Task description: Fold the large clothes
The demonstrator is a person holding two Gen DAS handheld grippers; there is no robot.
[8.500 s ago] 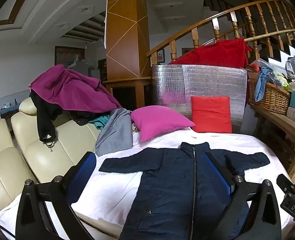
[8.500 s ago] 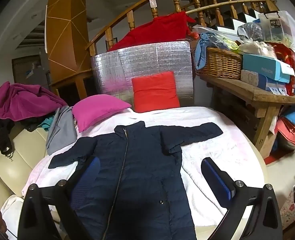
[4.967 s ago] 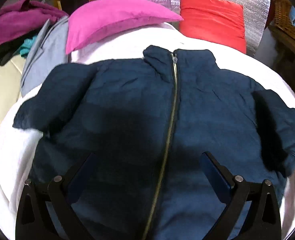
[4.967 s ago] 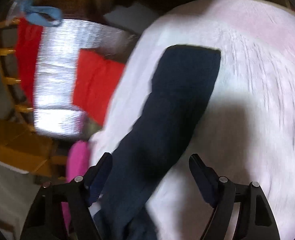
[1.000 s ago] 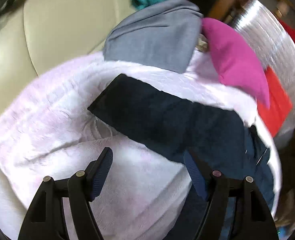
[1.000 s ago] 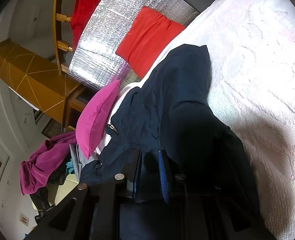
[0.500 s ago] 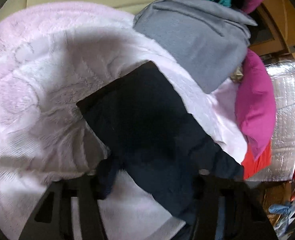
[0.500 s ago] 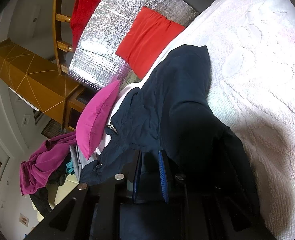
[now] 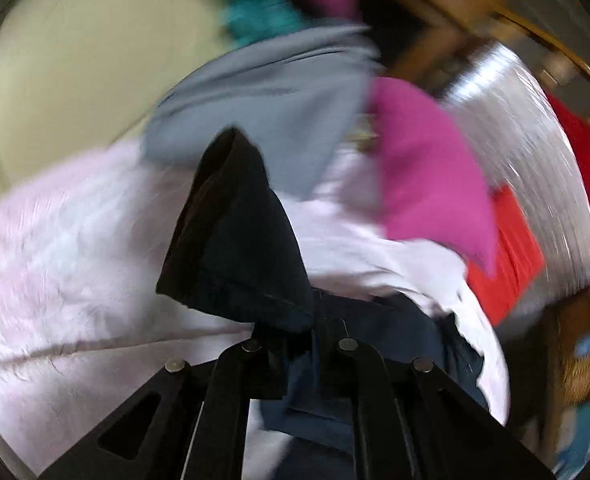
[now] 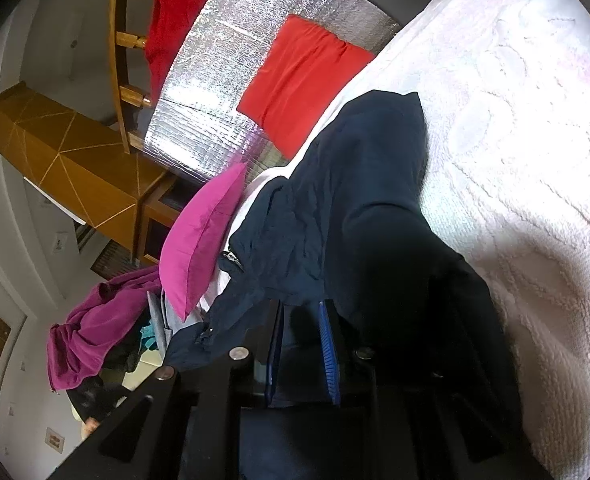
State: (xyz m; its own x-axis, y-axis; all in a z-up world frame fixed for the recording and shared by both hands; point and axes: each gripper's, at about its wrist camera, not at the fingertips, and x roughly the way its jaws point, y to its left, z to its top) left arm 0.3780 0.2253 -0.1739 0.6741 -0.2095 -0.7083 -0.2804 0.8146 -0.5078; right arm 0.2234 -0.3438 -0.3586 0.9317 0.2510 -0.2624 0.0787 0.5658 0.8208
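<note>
A dark navy zip jacket [image 10: 311, 232] lies on a white fleecy blanket [image 10: 527, 128]. My left gripper [image 9: 301, 336] is shut on the jacket's left sleeve [image 9: 231, 240] and holds it lifted, with the cuff standing up in the blurred left wrist view. My right gripper [image 10: 301, 320] is shut on the jacket's right sleeve [image 10: 391, 184], which drapes over its right finger and across the jacket body. The zipper pull [image 10: 231, 258] shows near the collar.
A pink cushion [image 10: 199, 240] and a red cushion [image 10: 299, 84] lie at the head of the blanket, before a silver foil panel [image 10: 231, 68]. A grey garment [image 9: 271, 96] and purple clothes [image 10: 95, 320] lie on a cream sofa [image 9: 75, 80] at the left.
My left gripper has closed on the left sleeve and lifted it; the view has swung and blurred. My right gripper has stayed still, shut on the right sleeve.
</note>
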